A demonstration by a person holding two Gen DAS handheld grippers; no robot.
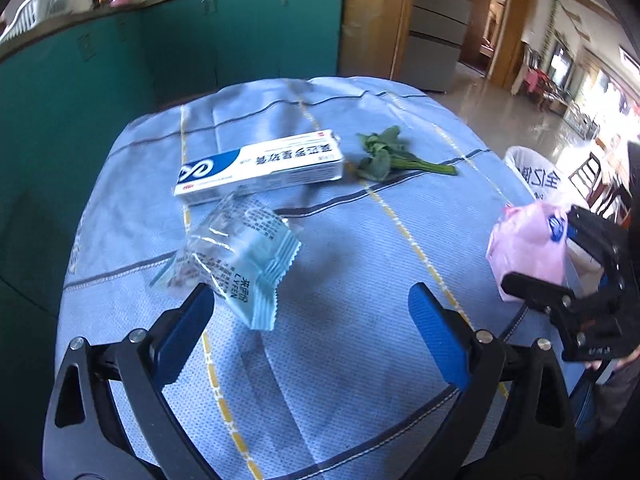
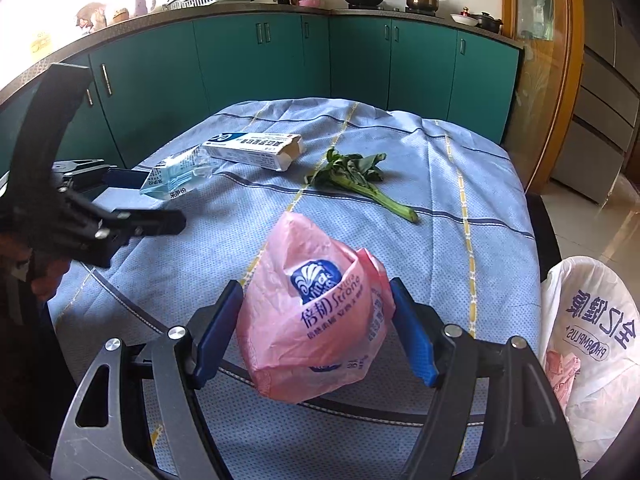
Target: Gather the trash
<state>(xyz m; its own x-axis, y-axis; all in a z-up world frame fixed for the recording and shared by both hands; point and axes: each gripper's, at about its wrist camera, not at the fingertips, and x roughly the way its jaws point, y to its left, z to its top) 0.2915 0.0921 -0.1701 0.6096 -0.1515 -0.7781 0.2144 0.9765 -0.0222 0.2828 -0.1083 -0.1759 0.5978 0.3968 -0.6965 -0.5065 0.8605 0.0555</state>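
Observation:
On the blue tablecloth [image 1: 360,240] lie a clear and light-blue snack wrapper [image 1: 240,264], a white and blue carton [image 1: 264,166] and a green leafy stalk [image 1: 392,156]. My left gripper [image 1: 314,320] is open with nothing between its fingers, just short of the wrapper, whose corner lies by the left finger. The right wrist view shows the same wrapper [image 2: 176,178], carton [image 2: 256,150] and stalk [image 2: 356,178], with the left gripper [image 2: 148,200] beside the wrapper. My right gripper [image 2: 316,324] is shut on a pink tissue pack [image 2: 316,312] near the table's edge; that pack [image 1: 528,248] also shows at the right in the left wrist view.
A white plastic bag [image 2: 592,340] stands open beside the table on the right, with something pink inside it; the bag [image 1: 532,172] is also in the left wrist view. Teal kitchen cabinets [image 2: 260,72] run behind the table. Tiled floor [image 1: 500,120] lies beyond.

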